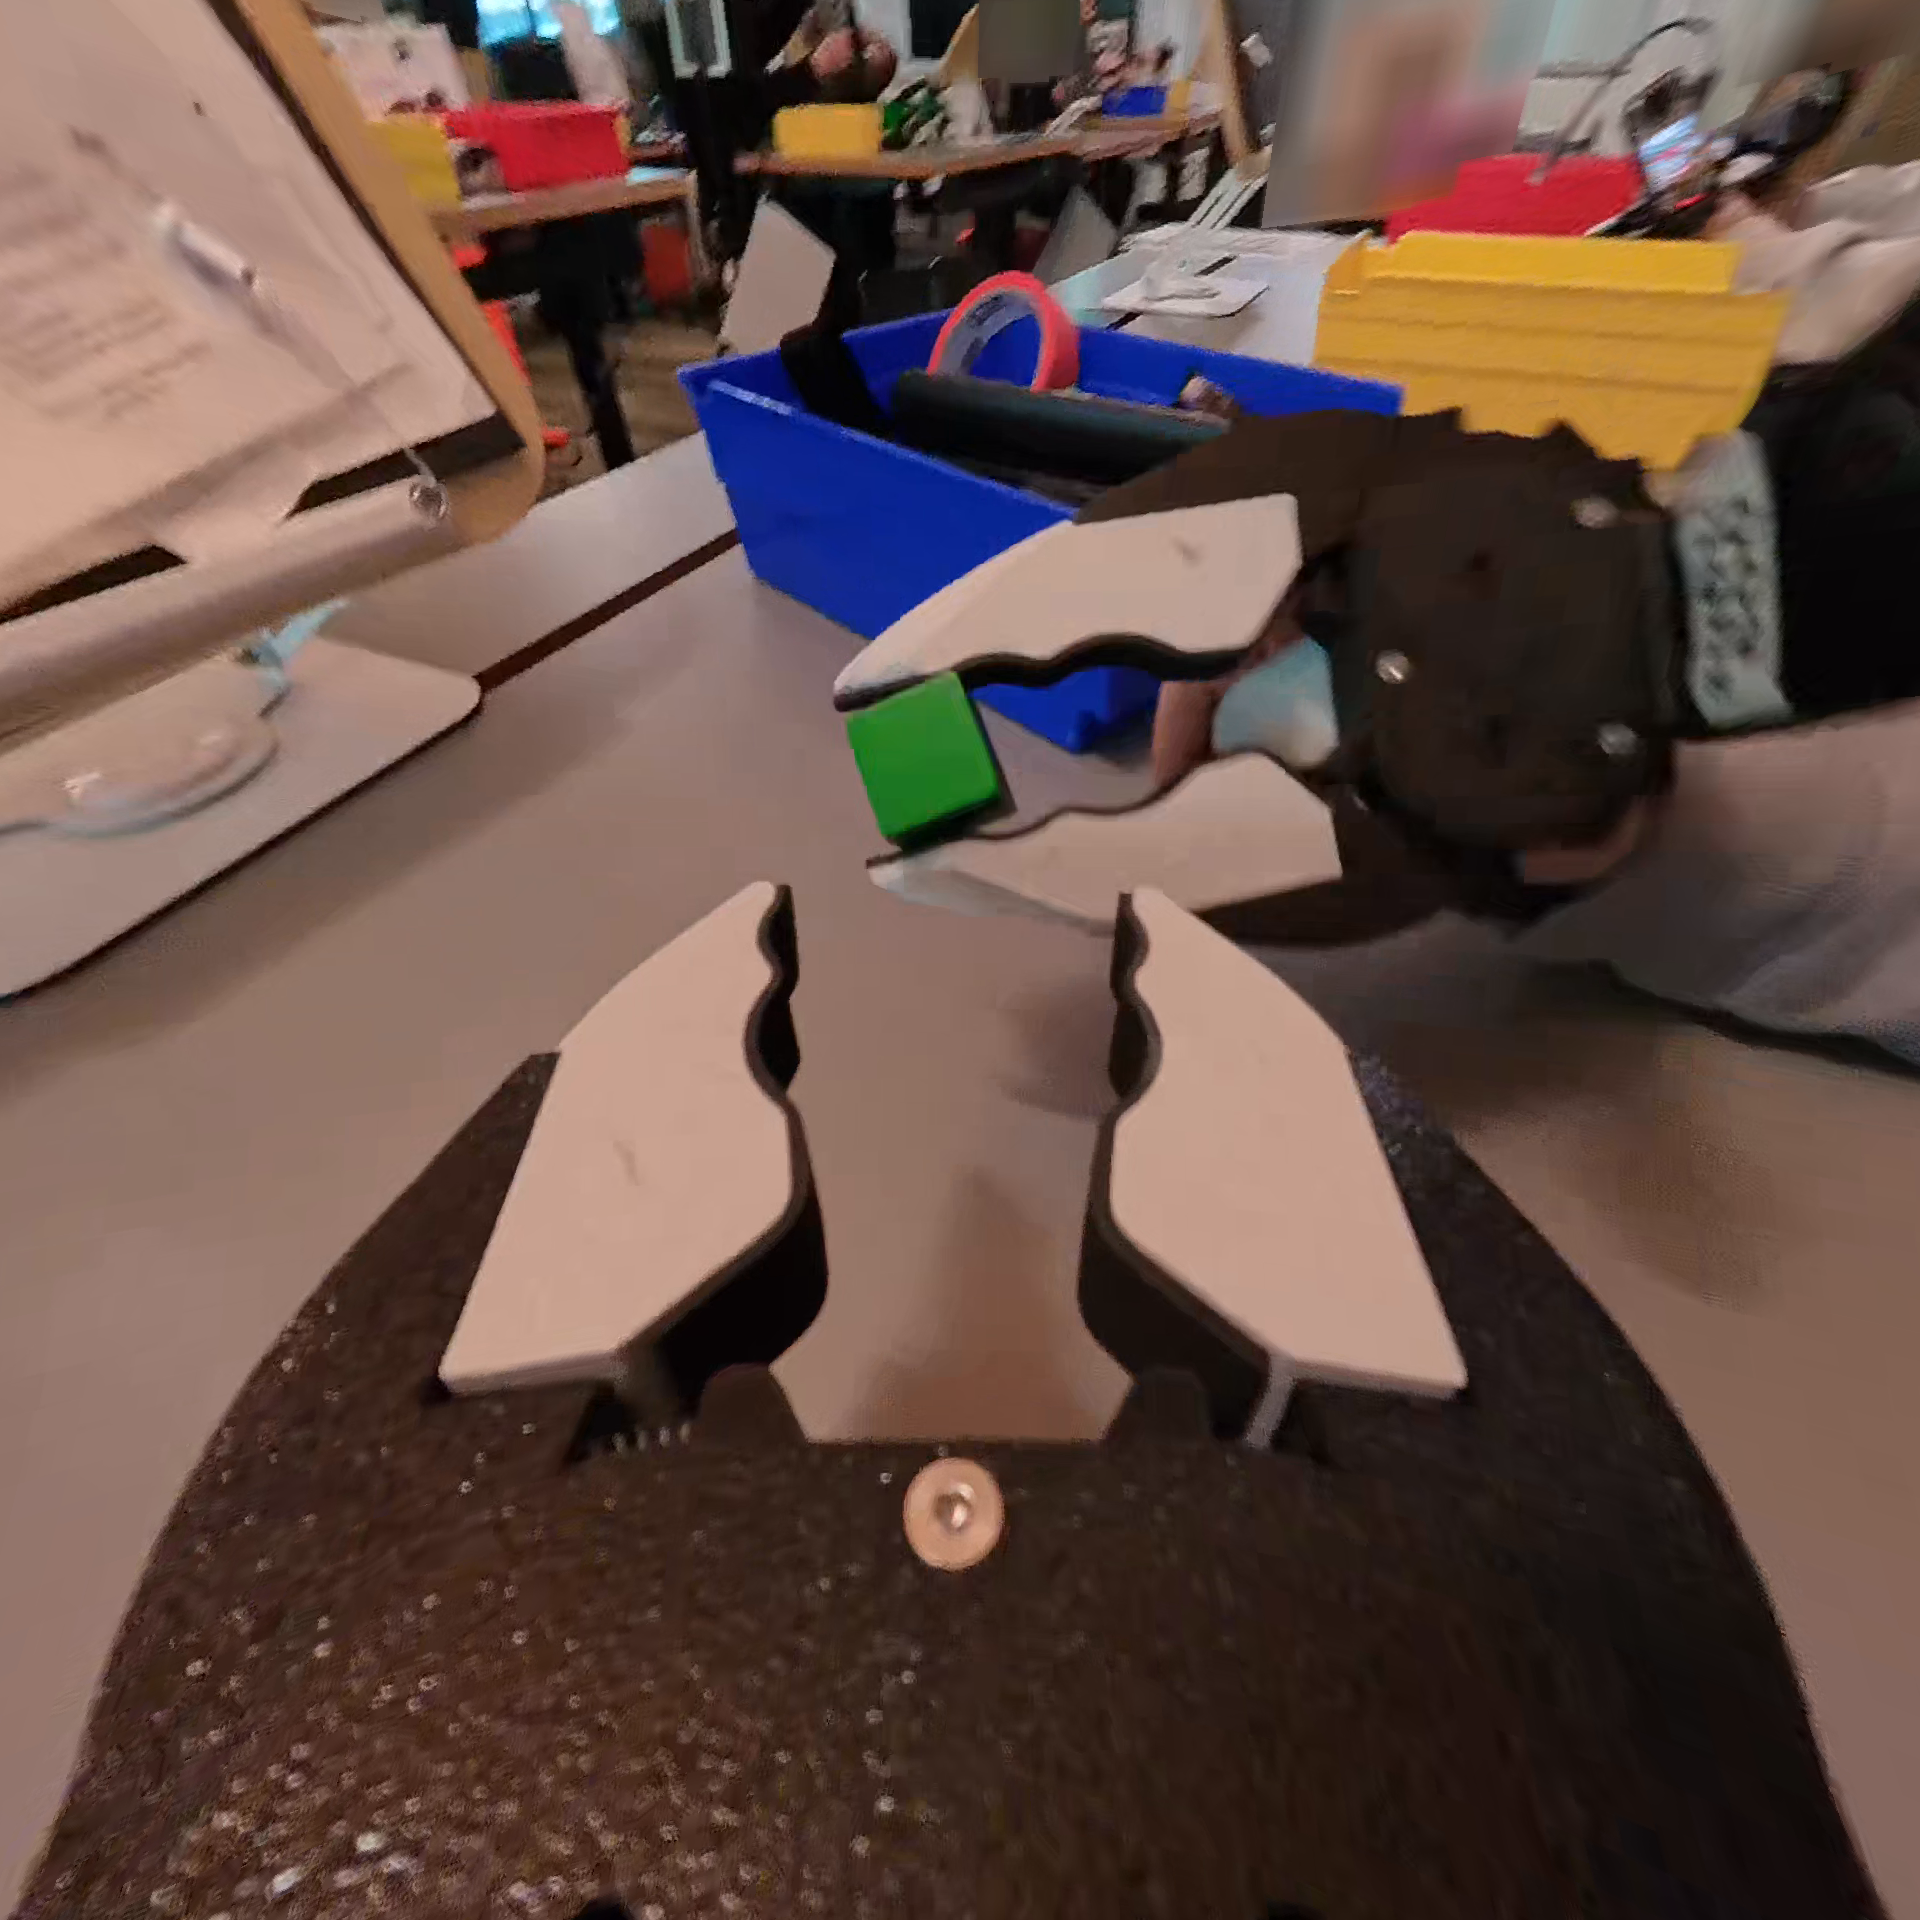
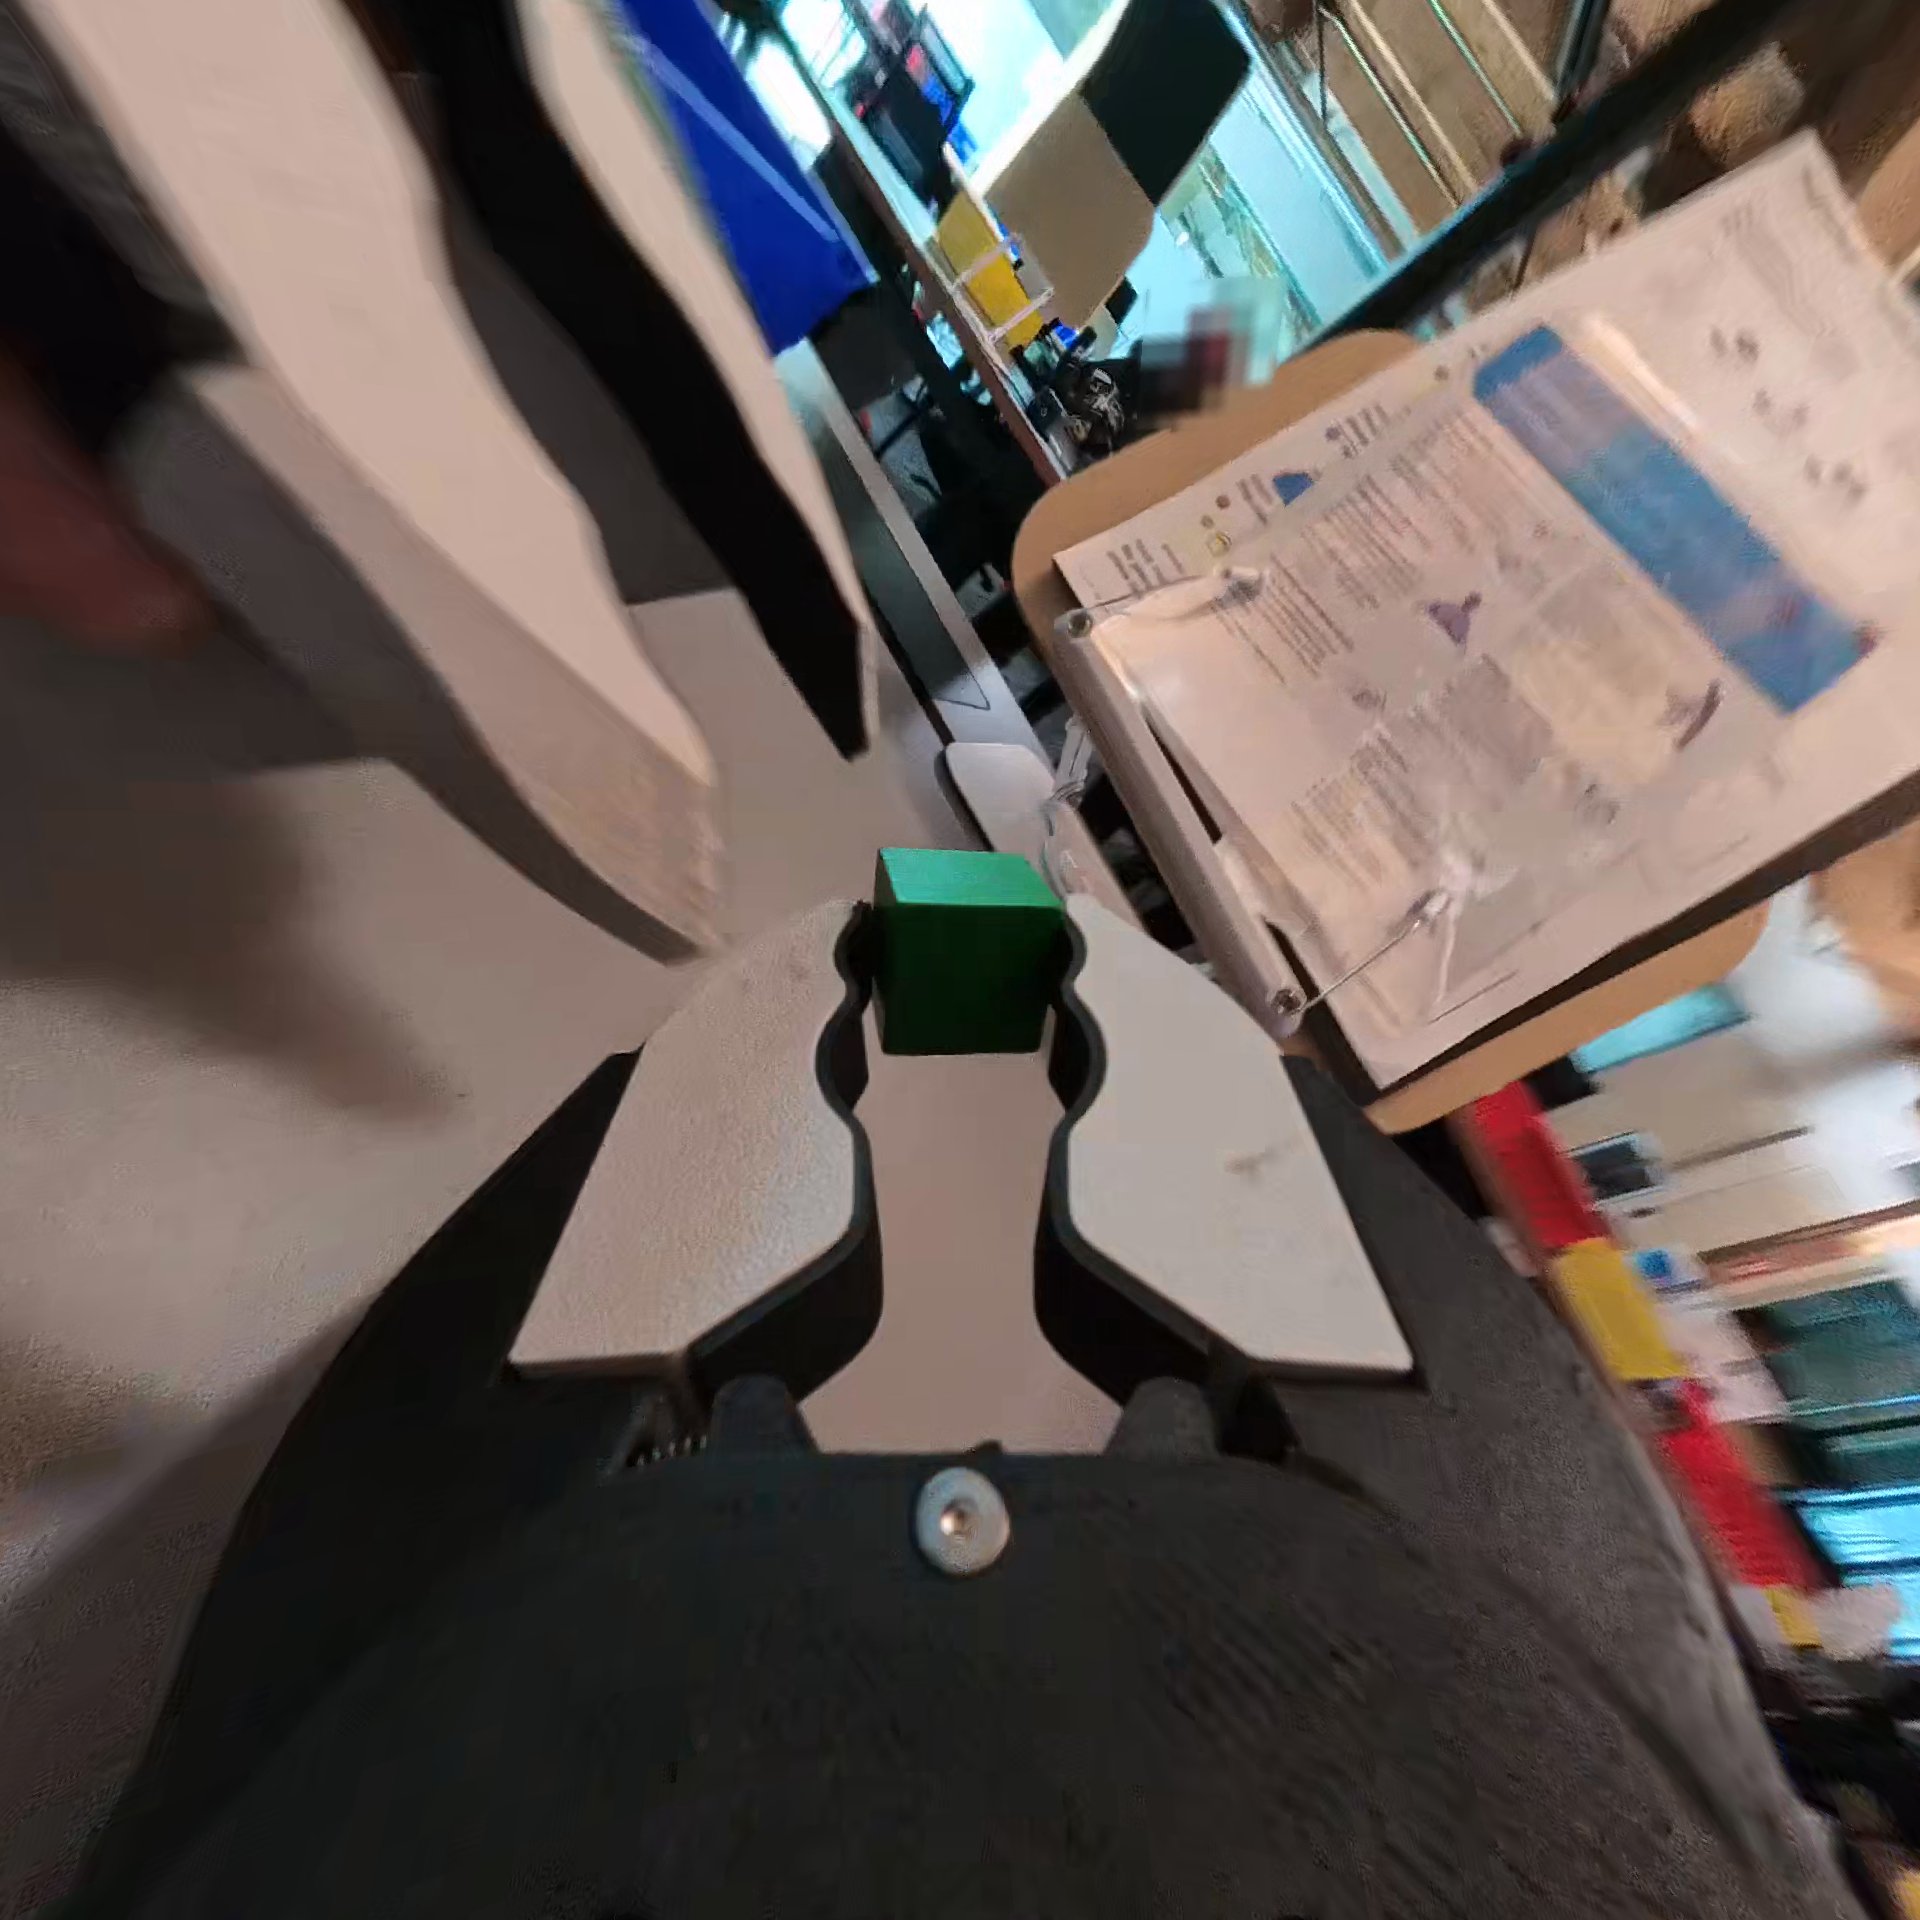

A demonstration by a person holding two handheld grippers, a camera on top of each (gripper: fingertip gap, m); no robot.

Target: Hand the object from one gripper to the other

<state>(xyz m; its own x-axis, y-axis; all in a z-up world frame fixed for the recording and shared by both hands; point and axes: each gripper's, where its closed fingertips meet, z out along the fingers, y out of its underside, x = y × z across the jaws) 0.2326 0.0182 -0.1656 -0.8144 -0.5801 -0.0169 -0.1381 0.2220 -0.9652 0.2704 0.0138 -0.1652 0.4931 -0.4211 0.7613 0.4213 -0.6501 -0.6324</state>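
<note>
- Left wrist view: the left gripper [image 1: 954,914] gapes wide and empty above the grey table [image 1: 623,748]; just ahead, the right gripper [image 1: 868,774] pinches the green cube [image 1: 923,753] at its tips. Only here: a blue bin [image 1: 831,499] and a yellow bin [image 1: 1538,332] behind.
- Right wrist view: the right gripper [image 2: 961,925] clamps the green cube [image 2: 961,956]; the left gripper's fingers [image 2: 416,447] loom close at upper left. Only here: the printed face of a document stand [image 2: 1507,665].

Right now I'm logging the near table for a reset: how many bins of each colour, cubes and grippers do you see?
Blue bin: 1
Yellow bin: 1
Green cube, held by the right gripper: 1
Grippers, counting the open left gripper: 2
Total: 5
</note>
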